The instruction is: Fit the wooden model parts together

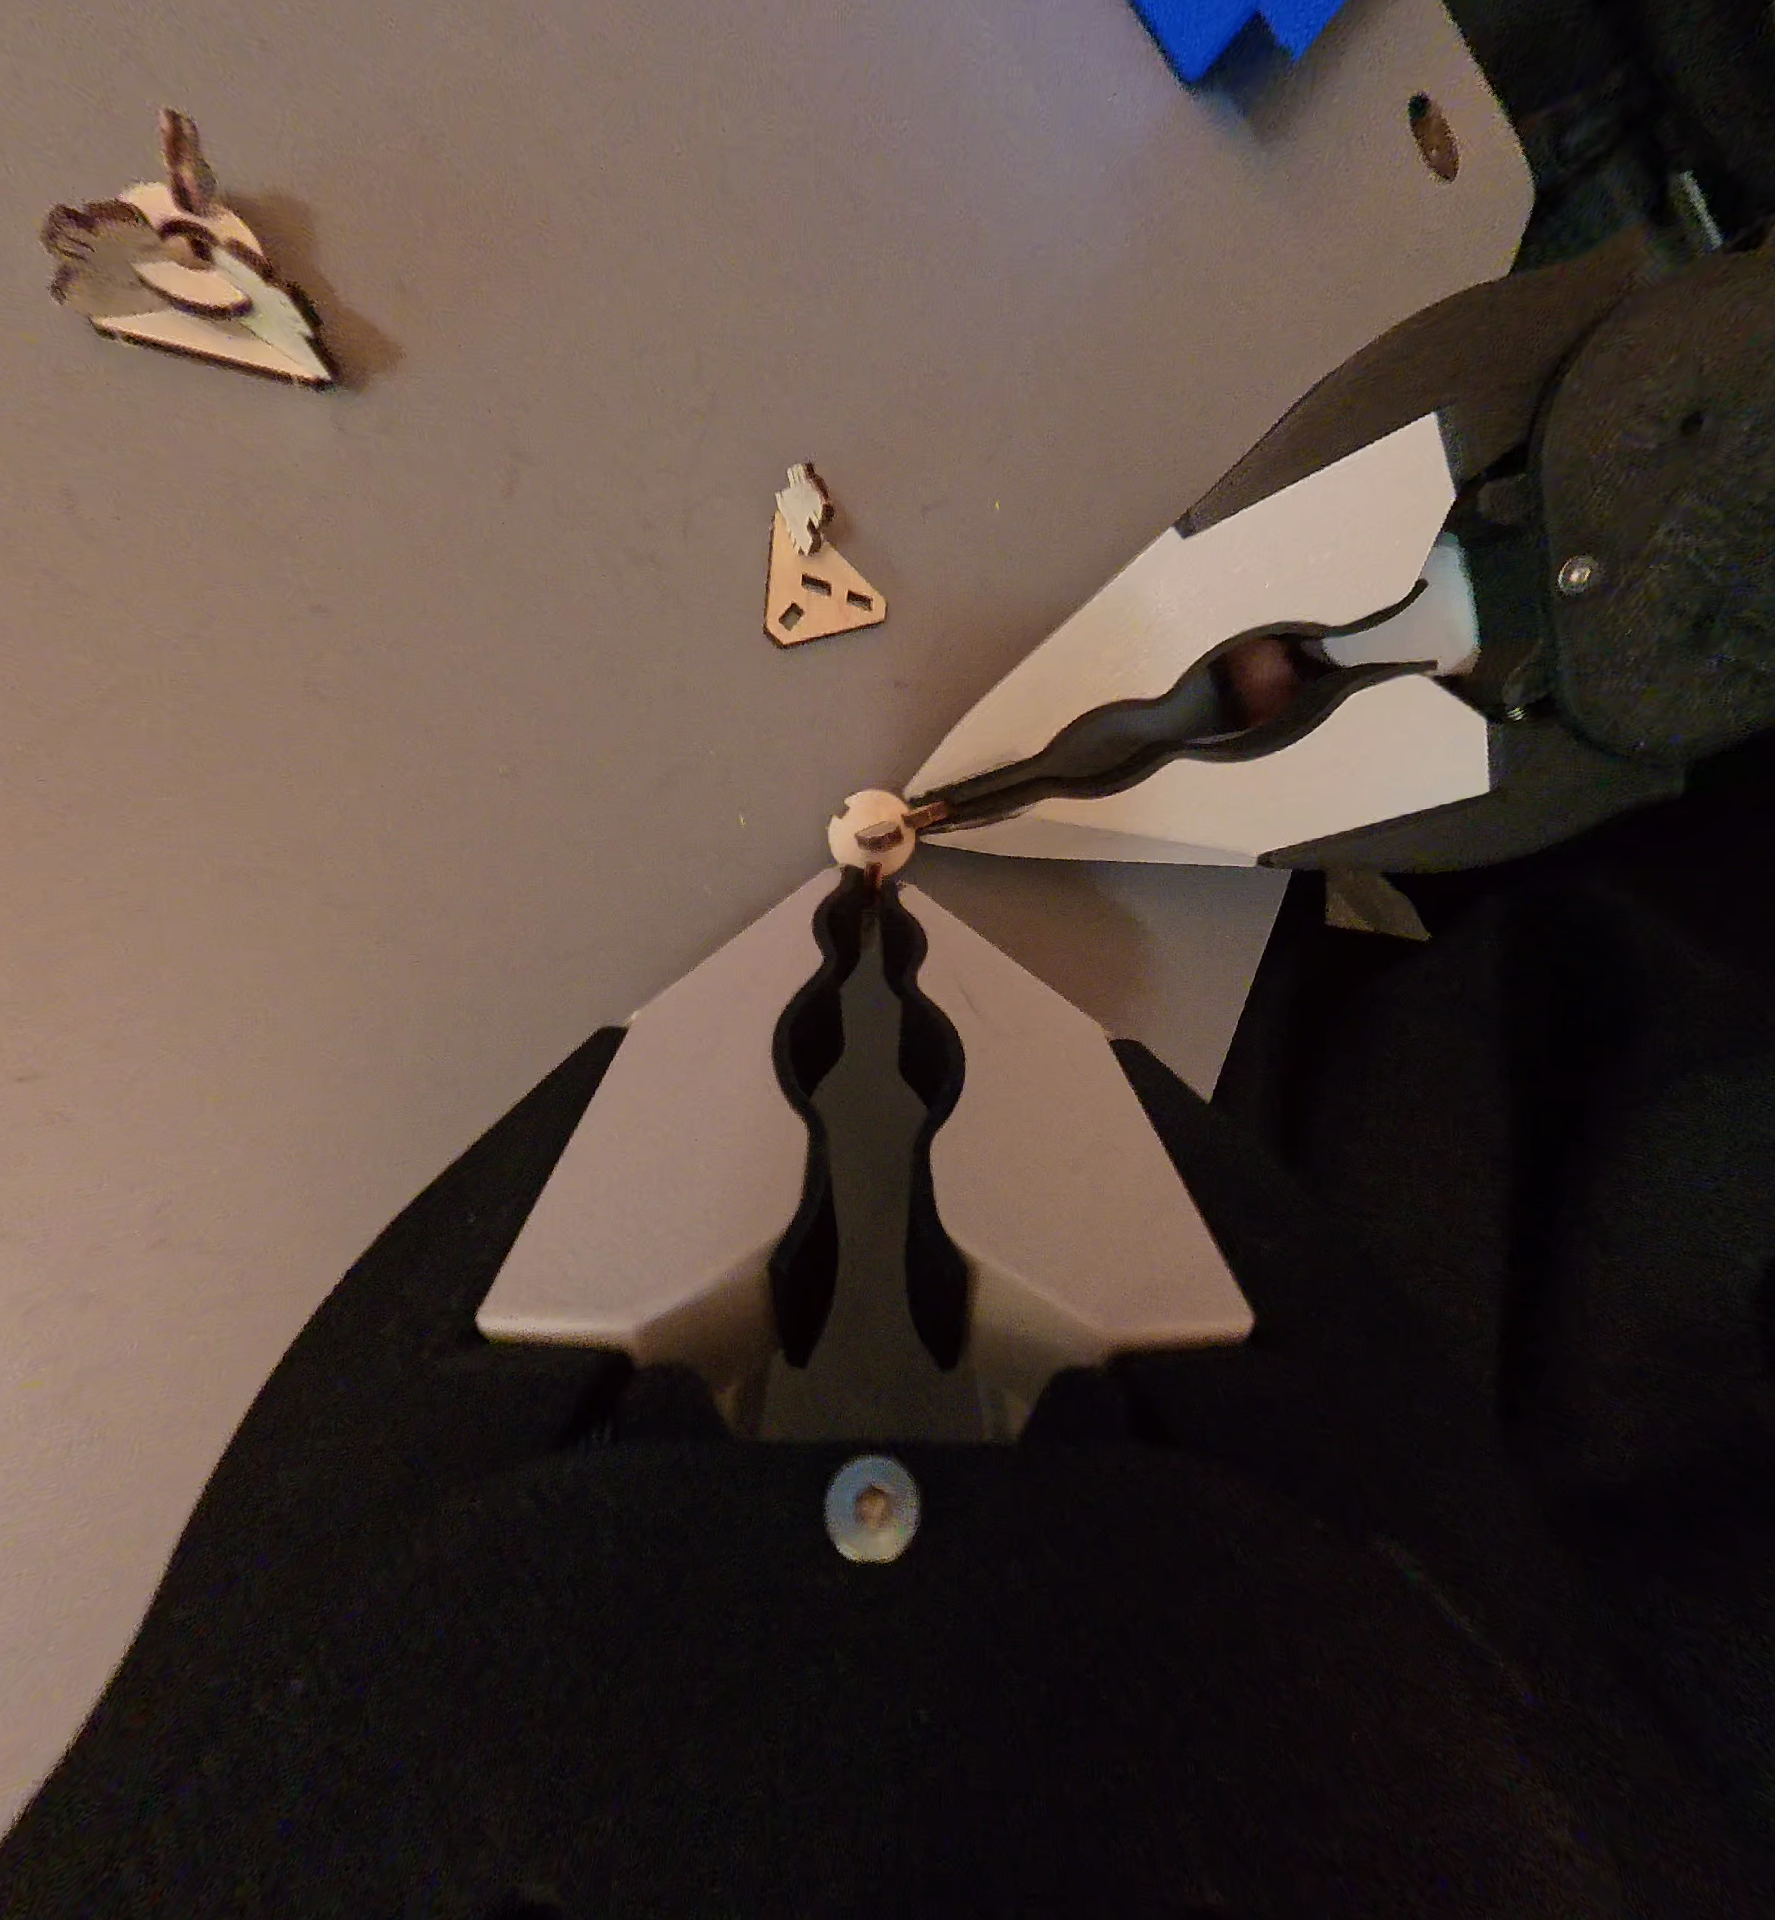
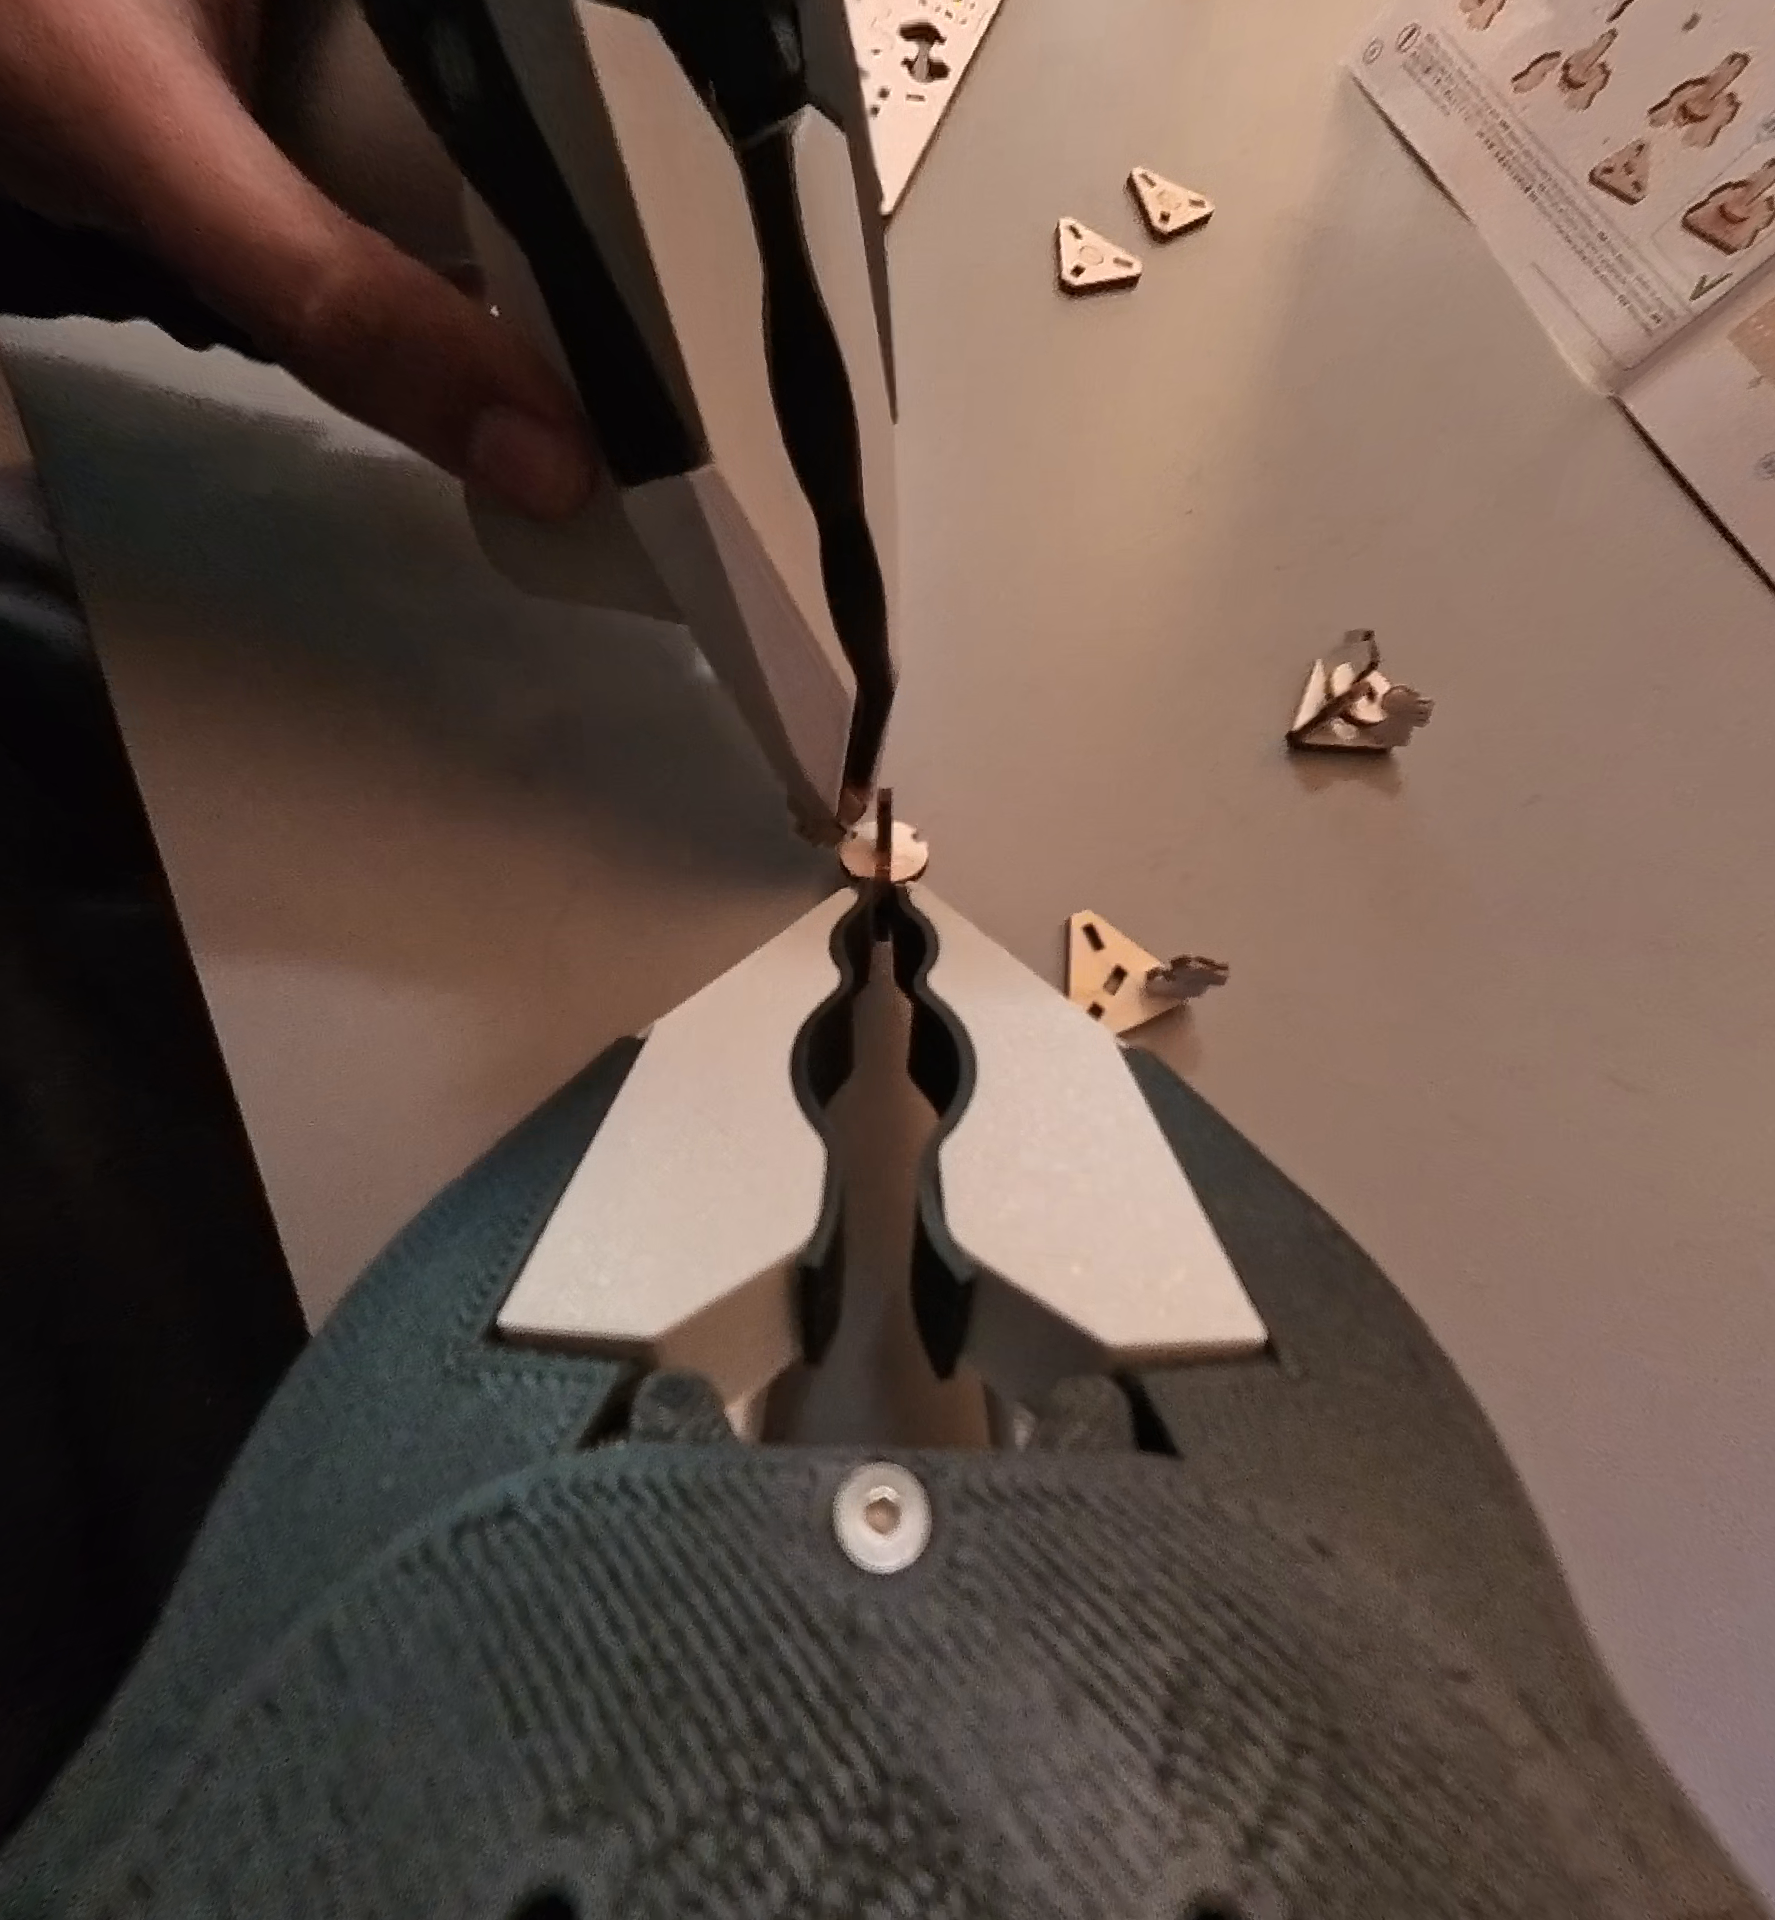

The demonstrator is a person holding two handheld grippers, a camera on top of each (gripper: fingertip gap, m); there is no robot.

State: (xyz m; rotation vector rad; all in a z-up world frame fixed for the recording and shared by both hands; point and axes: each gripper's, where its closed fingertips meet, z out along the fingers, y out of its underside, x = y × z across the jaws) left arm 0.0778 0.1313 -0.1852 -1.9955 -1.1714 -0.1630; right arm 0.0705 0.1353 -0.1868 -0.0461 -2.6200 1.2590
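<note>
Left wrist view shows a small notched wooden disc (image 1: 870,827) held above the grey table (image 1: 447,831), just beyond the left claw (image 1: 865,881), which pinches a thin tab beneath it. Right claw (image 1: 930,816), equally near, closes on another tab at the disc's right edge.

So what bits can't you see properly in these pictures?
- Blue thing, left wrist view: cut off by the top edge.
- Paper sheets, right wrist view: run off the right edge; drawings too small.
- What the left gripper pinches under the disc: hidden by the disc and fingertips.
- Hand, right wrist view: cut off by the left edge.
</note>
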